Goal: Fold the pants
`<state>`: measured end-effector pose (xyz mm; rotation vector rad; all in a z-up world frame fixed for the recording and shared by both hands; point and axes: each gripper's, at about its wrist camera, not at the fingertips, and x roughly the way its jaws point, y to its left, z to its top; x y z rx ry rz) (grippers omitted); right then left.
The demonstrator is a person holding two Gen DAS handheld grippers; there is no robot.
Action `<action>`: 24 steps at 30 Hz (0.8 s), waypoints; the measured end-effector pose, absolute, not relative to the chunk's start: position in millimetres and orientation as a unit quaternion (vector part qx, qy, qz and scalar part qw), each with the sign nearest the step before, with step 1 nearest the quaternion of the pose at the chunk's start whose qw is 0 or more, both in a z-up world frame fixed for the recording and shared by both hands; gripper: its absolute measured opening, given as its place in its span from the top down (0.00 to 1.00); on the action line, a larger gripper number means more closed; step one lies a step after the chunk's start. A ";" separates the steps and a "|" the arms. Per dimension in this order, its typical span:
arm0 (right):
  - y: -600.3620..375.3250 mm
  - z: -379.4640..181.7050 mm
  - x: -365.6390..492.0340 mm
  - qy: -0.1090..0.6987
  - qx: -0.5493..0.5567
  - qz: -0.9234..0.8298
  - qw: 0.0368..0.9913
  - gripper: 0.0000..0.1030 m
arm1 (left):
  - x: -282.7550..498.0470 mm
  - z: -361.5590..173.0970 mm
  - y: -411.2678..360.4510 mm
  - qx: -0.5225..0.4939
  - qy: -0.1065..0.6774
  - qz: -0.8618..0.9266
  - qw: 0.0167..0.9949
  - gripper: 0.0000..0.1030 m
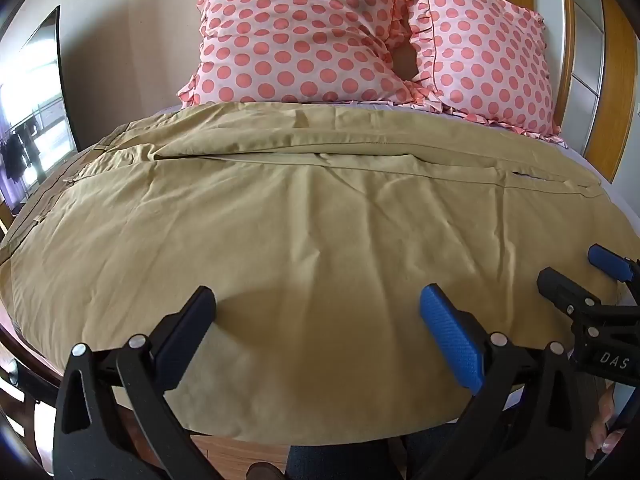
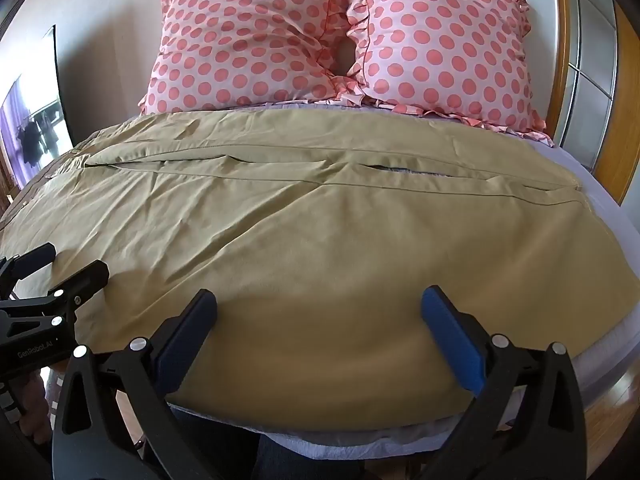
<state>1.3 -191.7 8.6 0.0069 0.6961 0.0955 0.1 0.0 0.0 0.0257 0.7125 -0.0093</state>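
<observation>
Nearest, the left gripper (image 1: 316, 312) and right gripper (image 2: 318, 314) both stand wide apart, holding nothing, just above the near edge of the tan pants (image 1: 304, 220). The pants lie spread across the bed (image 2: 624, 216); farther off, two polka-dot pillows (image 2: 256, 36).

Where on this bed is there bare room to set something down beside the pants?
The khaki pants cover most of the bed. Bare lavender sheet shows on the right side, between the pant hems and the wooden frame, with a thin strip before the polka-dot pillows. The near edge is crowded: the left gripper and right gripper hover open there.
</observation>
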 end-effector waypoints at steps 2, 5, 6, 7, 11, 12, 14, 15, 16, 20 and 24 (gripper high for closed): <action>-191.5 8.6 1.2 0.340 0.003 0.046 0.939 0.01 | 0.0 0.0 0.0 0.013 0.348 -0.004 0.937 0.02; -191.1 8.9 1.5 0.342 0.003 0.046 0.939 0.01 | 0.2 0.1 0.2 0.013 0.348 -0.005 0.937 0.02; -190.9 9.0 1.6 0.342 0.003 0.046 0.939 0.01 | 0.4 0.3 0.2 0.013 0.348 -0.005 0.937 0.02; -190.7 9.1 1.7 0.342 0.003 0.046 0.939 0.01 | 0.6 0.4 0.3 0.013 0.348 -0.005 0.937 0.02; -191.6 8.5 1.2 0.340 0.004 0.047 0.939 0.01 | 0.0 0.0 -0.1 0.013 0.348 -0.004 0.938 0.02; -191.6 8.5 1.2 0.340 0.004 0.047 0.939 0.01 | 0.0 0.0 -0.1 0.013 0.348 -0.004 0.938 0.02; -191.6 8.6 1.3 0.340 0.004 0.047 0.939 0.01 | 0.2 0.1 0.0 0.013 0.348 -0.004 0.937 0.02; -191.6 8.7 1.3 0.340 0.004 0.047 0.939 0.01 | -0.1 0.0 -0.1 0.013 0.347 -0.004 0.938 0.02; -191.6 8.4 1.2 0.340 0.004 0.047 0.939 0.01 | -0.1 0.0 -0.1 0.013 0.347 -0.004 0.938 0.02; -191.5 8.3 1.1 0.340 0.004 0.047 0.939 0.01 | -0.1 0.0 -0.1 0.013 0.347 -0.004 0.938 0.02; -191.5 8.3 1.1 0.340 0.004 0.046 0.939 0.01 | -0.1 0.1 -0.1 0.013 0.347 -0.004 0.938 0.02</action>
